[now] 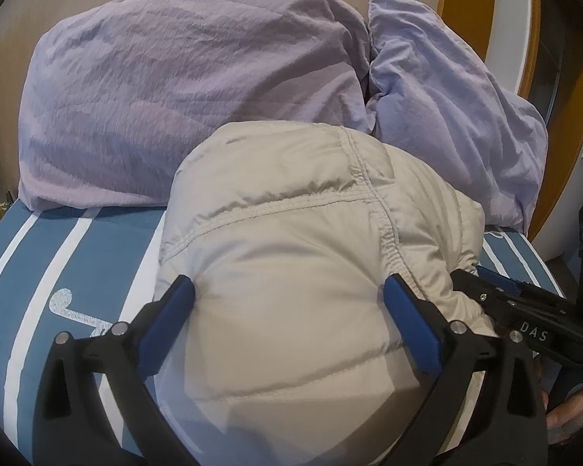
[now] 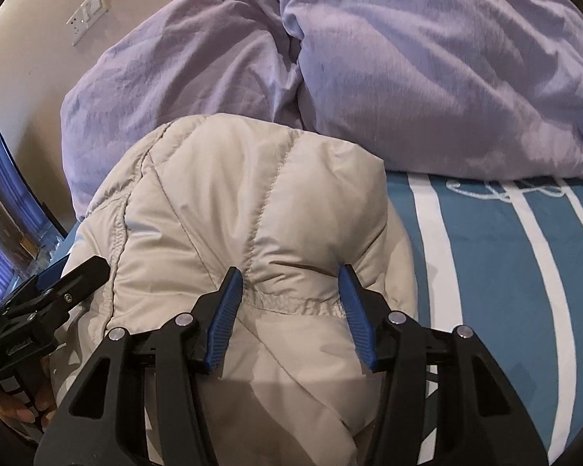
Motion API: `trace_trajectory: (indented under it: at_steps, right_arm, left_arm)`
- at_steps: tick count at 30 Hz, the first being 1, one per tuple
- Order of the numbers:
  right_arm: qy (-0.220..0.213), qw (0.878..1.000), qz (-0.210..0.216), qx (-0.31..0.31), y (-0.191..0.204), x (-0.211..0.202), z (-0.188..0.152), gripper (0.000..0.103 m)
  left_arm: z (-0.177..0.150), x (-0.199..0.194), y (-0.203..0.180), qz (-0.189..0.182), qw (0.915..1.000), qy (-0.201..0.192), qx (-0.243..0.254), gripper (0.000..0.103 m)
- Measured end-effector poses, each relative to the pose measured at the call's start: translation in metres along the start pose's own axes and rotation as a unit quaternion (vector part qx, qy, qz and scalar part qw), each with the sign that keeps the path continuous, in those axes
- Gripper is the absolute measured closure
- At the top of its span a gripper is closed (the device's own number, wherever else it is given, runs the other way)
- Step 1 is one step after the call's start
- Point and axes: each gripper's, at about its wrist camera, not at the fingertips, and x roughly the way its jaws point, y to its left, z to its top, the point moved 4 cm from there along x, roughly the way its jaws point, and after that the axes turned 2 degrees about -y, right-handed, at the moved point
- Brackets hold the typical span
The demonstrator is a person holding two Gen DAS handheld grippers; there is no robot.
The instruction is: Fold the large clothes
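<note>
A beige quilted puffer jacket (image 1: 291, 213) (image 2: 213, 194) lies bunched in a thick bundle on the bed. My left gripper (image 1: 287, 291) straddles its near end with jaws spread wide; the padding bulges between the blue pads (image 1: 175, 295) without being squeezed. My right gripper (image 2: 289, 275) has its jaws half closed, pinching a fold of the jacket at a stitched seam, and creases run out from the pads (image 2: 229, 291). Each gripper shows at the edge of the other's view, the right one (image 1: 486, 287) at the jacket's right side and the left one (image 2: 74, 275) at its left.
The bed cover (image 2: 505, 252) (image 1: 39, 272) is blue with white stripes. Two lilac pillows (image 1: 175, 97) (image 1: 447, 116) lie just behind the jacket against the beige wall. A wall socket (image 2: 87, 15) sits upper left. A hand (image 1: 571, 411) holds the right gripper.
</note>
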Motion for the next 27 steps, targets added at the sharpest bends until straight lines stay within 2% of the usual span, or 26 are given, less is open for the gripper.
trace_trajectory:
  at_steps: [9, 11, 13, 14, 16, 19, 24, 27]
  right_arm:
    - [-0.011, 0.999, -0.025, -0.018, 0.007, -0.026, -0.005, 0.047]
    - [-0.017, 0.999, -0.03, -0.025, 0.011, -0.042, -0.008, 0.038]
    - [-0.021, 0.999, -0.022, -0.027, 0.014, -0.055, -0.01, 0.023]
    - [-0.024, 0.999, -0.019, -0.029, 0.015, -0.063, -0.013, 0.022]
    - [-0.03, 0.999, -0.018, -0.036, 0.018, -0.079, -0.019, 0.011]
    - [-0.028, 0.999, -0.012, -0.033, 0.022, -0.101, -0.032, 0.001]
    - [0.0, 1.0, 0.005, -0.016, 0.029, -0.128, -0.057, 0.001]
    - [-0.001, 1.0, 0.01, -0.022, 0.034, -0.144, -0.075, 0.001]
  left_arm:
    - [-0.011, -0.037, 0.008, 0.003, 0.9997, -0.022, -0.013, 0.004]
    - [-0.016, -0.05, 0.013, 0.007, 0.9996, -0.024, -0.016, 0.003]
    - [-0.022, -0.069, 0.018, 0.014, 0.9992, -0.03, -0.02, 0.002]
    - [-0.026, -0.079, 0.02, 0.017, 0.9991, -0.033, -0.021, 0.002]
    - [-0.032, -0.096, 0.023, 0.019, 0.9989, -0.037, -0.023, 0.002]
    - [-0.046, -0.122, 0.025, 0.025, 0.9987, -0.038, -0.024, 0.002]
    - [-0.072, -0.154, 0.019, 0.021, 0.9991, -0.029, -0.022, 0.002]
    - [-0.09, -0.168, 0.013, 0.019, 0.9994, -0.015, -0.024, 0.002]
